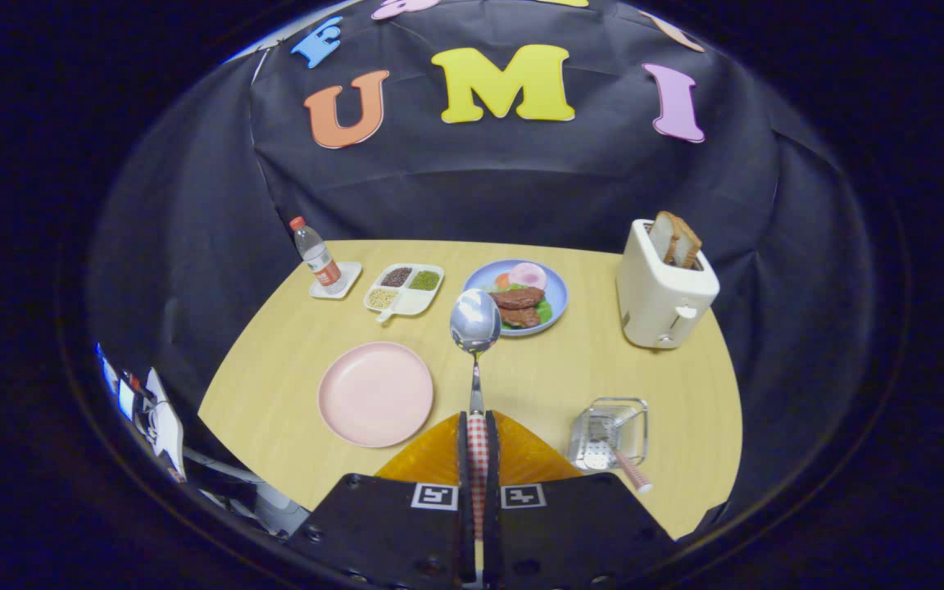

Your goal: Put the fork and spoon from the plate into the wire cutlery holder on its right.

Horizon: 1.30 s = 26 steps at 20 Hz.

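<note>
Clamped in the tool (478,447), the spoon (474,321) juts ahead, left of the cutlery holder (610,433).

The support is a light wooden table (521,369) with a curved near edge, set against the booth's black cloth wall. At its far left a small water bottle (315,254) stands upright on a white coaster (338,281). Just right of that lies a white divided dish (404,288) holding grains. Right again sits a blue plate (555,297) of food. At the far right stands a white toaster (662,297) with bread slices in it. Near left lies a pink plate (375,393). Near right stands the wire cutlery holder (610,432), a checked handle leaning out of it.
</note>
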Motion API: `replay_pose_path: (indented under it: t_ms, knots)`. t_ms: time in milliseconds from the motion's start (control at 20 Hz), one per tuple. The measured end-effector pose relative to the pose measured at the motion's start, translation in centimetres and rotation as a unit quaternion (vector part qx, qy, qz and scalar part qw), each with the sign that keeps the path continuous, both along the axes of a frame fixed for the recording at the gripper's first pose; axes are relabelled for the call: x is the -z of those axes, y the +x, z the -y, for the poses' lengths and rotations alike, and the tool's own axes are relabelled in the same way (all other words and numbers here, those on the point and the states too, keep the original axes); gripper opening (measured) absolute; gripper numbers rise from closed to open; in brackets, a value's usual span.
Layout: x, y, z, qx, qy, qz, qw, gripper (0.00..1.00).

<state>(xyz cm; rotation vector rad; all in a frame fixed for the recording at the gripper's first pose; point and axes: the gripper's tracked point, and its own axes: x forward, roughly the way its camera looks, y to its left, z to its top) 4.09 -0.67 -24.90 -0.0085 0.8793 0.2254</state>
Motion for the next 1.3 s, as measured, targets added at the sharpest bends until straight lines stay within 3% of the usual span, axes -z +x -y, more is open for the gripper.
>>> replay_pose_path:
  t_ms: [350, 600, 800, 950, 1300]
  knots:
    - [-3.0, -0.4, 9.0, 0.02, -0.011, -0.029, 0.999, 0.05]
    - [-1.0, -1.9, 12.1, 0.024, -0.024, -0.125, 0.992, 0.05]
    - [0.7, -2.1, 11.8, 0.046, 0.008, -0.219, 0.975, 0.05]
    - [2.4, -1.7, 12.5, 0.053, -0.012, -0.259, 0.964, 0.05]
    - [6.1, -1.6, 12.4, 0.063, -0.047, -0.403, 0.912, 0.05]
